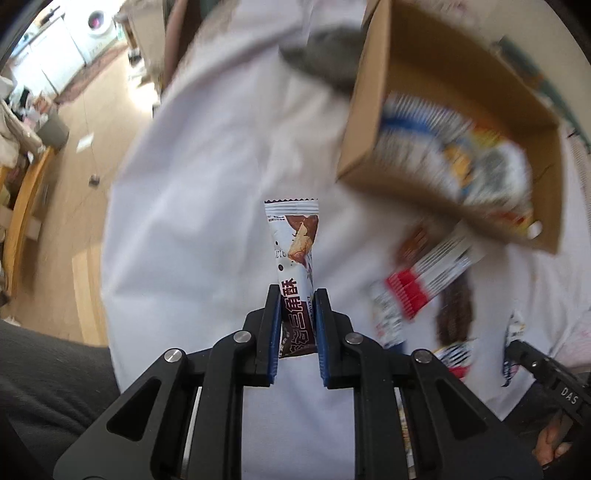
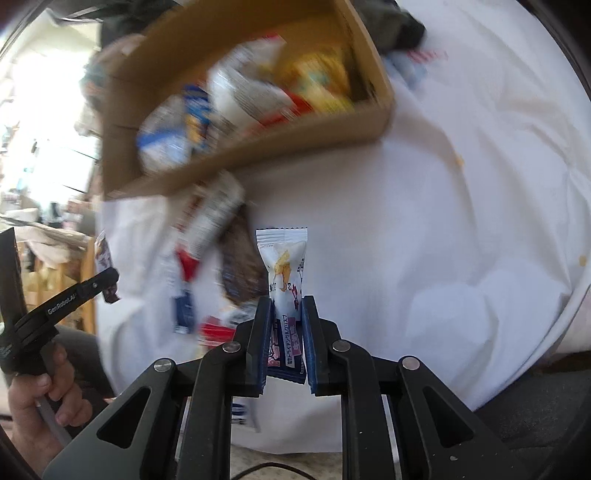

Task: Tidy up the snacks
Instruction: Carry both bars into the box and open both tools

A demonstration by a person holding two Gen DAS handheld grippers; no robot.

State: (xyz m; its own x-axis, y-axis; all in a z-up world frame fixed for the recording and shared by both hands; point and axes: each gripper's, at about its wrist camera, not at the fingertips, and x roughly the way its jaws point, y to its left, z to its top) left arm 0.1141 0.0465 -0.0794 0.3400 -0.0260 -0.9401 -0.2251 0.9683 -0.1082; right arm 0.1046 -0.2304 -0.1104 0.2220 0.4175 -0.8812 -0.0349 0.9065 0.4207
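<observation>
Cardboard box (image 1: 373, 122) holding blurred snack packets (image 1: 461, 155), white cloth (image 1: 207, 192) beneath

A home: upper left of the left wrist view shows a washing machine (image 1: 99, 20), white cabinets (image 1: 55, 62), wood floor (image 1: 92, 122) and clutter beside the cloth-covered tabletop (image 1: 207, 177).

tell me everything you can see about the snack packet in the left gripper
The snack packet is a slim, glossy plastic sachet, white at the top with a serrated sealed edge, a picture of a brown-coated biscuit piece, and a dark brown lower half with white characters. It stands upright, lifted off the white cloth, its lower half pinched between the blue pads of the left gripper, which is shut on it. Nothing else touches it.
</observation>
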